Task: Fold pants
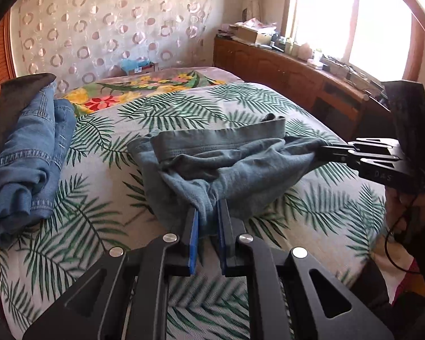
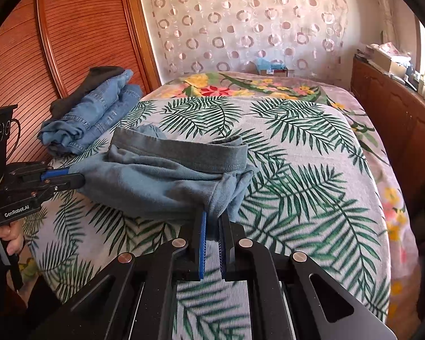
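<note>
Grey-blue pants (image 1: 221, 158) lie bunched on the palm-leaf bedspread, waistband on top, held stretched between both grippers. My left gripper (image 1: 208, 212) is shut on the near edge of the pants; it shows from the side in the right wrist view (image 2: 76, 181). My right gripper (image 2: 214, 218) is shut on the other end of the pants (image 2: 167, 175); it shows in the left wrist view (image 1: 320, 153) at the right. The fabric sags between them just above the bed.
A pile of blue denim jeans (image 1: 28, 153) with a dark garment lies at the bed's left side, also in the right wrist view (image 2: 93, 113). A wooden sideboard (image 1: 297, 70) with clutter runs along the right. A wooden headboard (image 2: 79, 34) stands left.
</note>
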{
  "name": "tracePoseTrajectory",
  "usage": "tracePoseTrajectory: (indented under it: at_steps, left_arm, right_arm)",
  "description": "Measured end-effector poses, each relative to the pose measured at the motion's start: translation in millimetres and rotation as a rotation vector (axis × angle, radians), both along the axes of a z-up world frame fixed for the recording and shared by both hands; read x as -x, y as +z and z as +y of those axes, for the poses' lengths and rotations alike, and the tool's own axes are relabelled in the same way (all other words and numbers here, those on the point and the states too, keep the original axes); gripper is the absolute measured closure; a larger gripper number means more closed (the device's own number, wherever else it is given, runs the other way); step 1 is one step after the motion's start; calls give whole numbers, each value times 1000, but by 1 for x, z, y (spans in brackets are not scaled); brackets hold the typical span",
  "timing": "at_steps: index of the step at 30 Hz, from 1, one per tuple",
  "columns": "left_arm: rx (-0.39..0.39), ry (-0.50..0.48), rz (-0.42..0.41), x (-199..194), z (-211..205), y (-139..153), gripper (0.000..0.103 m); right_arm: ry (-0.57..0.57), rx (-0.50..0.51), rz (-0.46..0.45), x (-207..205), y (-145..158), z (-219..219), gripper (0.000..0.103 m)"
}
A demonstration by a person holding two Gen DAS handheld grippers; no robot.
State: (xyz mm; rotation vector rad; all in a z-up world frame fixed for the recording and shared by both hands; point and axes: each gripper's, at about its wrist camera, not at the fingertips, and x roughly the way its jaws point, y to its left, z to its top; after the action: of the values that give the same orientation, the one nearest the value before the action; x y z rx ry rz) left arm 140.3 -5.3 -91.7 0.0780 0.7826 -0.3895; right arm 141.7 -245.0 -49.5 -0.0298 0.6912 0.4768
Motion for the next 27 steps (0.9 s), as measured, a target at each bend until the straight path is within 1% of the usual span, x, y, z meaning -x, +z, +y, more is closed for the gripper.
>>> tracePoseTrajectory:
  at_steps: [6, 10, 16, 20, 27]
  left_arm:
    - [6, -9, 5, 20, -5, -2, 90]
    - [1, -17, 16, 29, -8, -6, 90]
    - [-3, -14, 25, 31, -9, -10, 90]
    - [-15, -10, 13, 32, -9, -6, 90]
    - [-3, 0, 12, 30, -4, -1, 87]
  right_arm:
    - [12, -2, 13, 27, 0, -10, 96]
    - [13, -5, 33, 37, -4, -16, 96]
    - [11, -9, 56, 36, -7, -17, 96]
    - [8, -5, 46, 39, -2, -15, 96]
    - [11, 0, 33, 51, 9, -20, 96]
